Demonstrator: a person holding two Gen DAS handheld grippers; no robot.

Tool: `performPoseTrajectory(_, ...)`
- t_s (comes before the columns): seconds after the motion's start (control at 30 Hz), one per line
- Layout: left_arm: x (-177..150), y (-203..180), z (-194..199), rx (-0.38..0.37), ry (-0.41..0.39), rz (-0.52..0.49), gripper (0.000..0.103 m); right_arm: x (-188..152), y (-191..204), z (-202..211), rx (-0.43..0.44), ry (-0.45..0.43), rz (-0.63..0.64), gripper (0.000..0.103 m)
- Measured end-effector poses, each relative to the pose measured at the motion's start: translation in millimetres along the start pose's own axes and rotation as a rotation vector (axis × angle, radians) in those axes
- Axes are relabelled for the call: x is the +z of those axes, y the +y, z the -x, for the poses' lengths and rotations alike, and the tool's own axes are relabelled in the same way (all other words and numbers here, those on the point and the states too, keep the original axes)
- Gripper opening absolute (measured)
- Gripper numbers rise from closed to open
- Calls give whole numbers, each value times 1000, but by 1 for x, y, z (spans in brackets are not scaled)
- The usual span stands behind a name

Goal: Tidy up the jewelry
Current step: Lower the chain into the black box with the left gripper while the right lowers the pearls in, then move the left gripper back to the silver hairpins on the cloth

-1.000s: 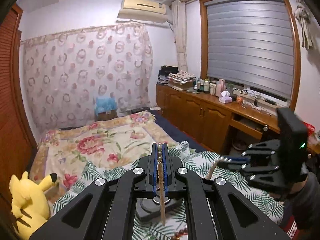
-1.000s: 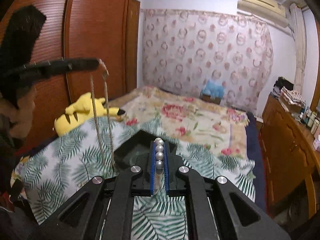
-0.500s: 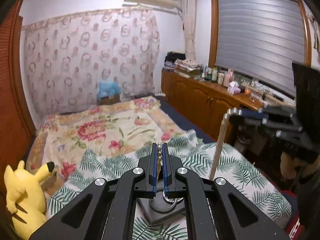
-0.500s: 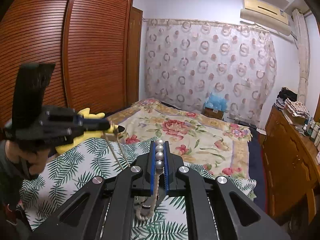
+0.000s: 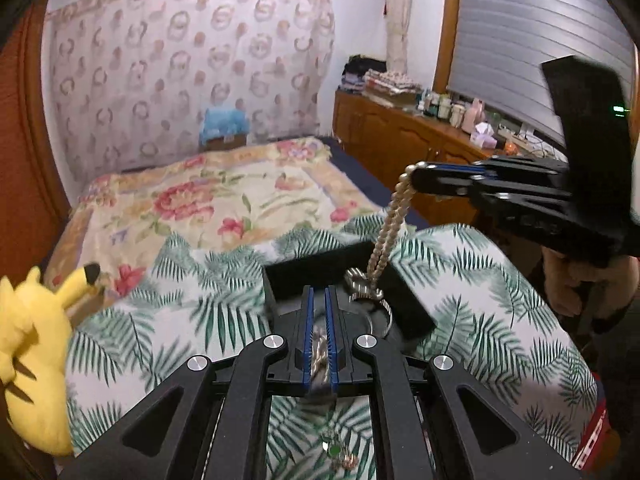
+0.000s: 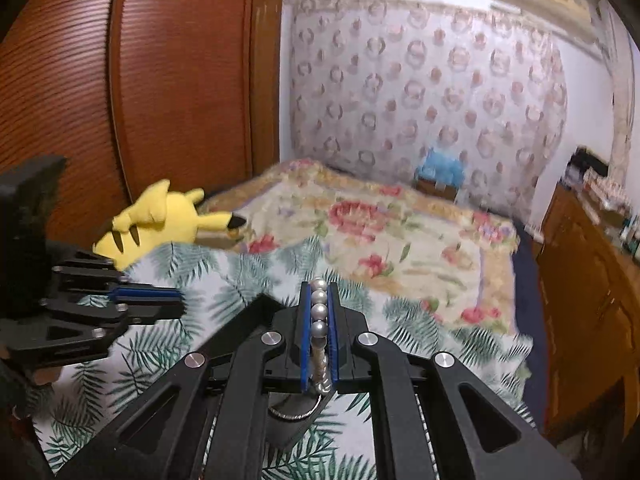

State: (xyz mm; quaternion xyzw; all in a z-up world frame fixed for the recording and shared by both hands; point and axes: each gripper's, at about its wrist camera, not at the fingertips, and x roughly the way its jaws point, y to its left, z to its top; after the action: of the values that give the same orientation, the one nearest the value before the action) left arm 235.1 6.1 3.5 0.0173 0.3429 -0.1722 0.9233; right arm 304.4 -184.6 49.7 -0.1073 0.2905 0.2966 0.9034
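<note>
Right gripper point(image 6: 319, 336) reaching level above bed, jaws clamping necklace point(image 6: 319, 312), round pearls showing between blue pads. Strand hanging down into black tray point(image 5: 316, 276), silver ring at its end. Left gripper point(image 5: 319, 336) pointing low over tray, jaws nearly closed, blurred strand lying between pads; grip uncertain. Tray sitting mid leaf-print cloth point(image 5: 480, 312), soft bedding all round. Yellow plush point(image 6: 160, 216) lying near wardrobe point(image 6: 160, 80).
</note>
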Motion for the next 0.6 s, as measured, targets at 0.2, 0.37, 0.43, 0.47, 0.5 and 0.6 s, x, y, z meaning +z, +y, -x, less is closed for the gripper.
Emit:
performPoseTrajectory(0.2,-35,0,9,18,26,28,24,-17,2,-9,7,21,-41,10)
performPoseTrajectory(0.37,-63,-3,26,38,33,48,34,-40,18,13,21,10,-41,10)
performPoseTrajectory(0.43,-72,-6,32,47,31,45,35,-57,28,20,34,22,-37,10)
performPoseTrajectory(0.47,-79,-8,35,48,32,49,36,-66,34,22,36,31,-32,10)
performPoseTrajectory(0.5,-83,-9,37,48,33,52,36,-74,38,25,36,39,-30,10)
performPoseTrajectory(0.6,-99,-14,46,48,33,51,37,-99,52,30,47,64,-32,10)
